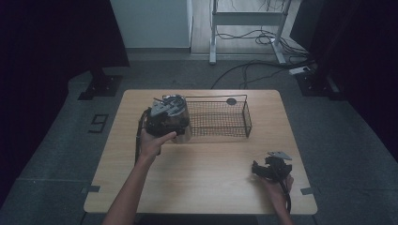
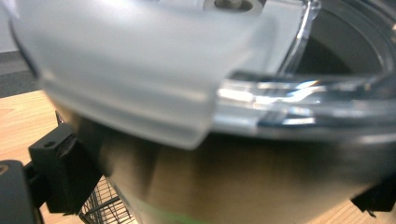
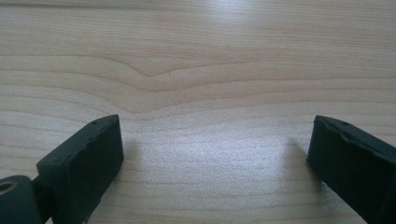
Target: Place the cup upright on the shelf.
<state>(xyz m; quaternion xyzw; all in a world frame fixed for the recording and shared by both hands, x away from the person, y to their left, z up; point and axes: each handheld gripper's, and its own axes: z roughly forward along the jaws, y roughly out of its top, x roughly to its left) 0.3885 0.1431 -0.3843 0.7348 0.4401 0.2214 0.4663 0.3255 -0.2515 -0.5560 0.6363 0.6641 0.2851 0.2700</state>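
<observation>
Left hand-held gripper (image 1: 174,123) is clamped on a clear lidded jar (image 1: 180,117), held at the left end of the wire basket (image 1: 234,129), just outside its wall; judging by this, the jar still has to go in. The basket looks nearly empty, only a small dark round thing (image 1: 231,101) at its far rim. Right hand-held gripper (image 1: 259,169) rests on the worktop (image 1: 211,173) well clear of the basket, jaws spread, holding nothing.

1 cup (image 1: 180,123), 1 wire basket (image 1: 220,118), 2 hand-held grippers, 1 table (image 1: 206,173).
</observation>
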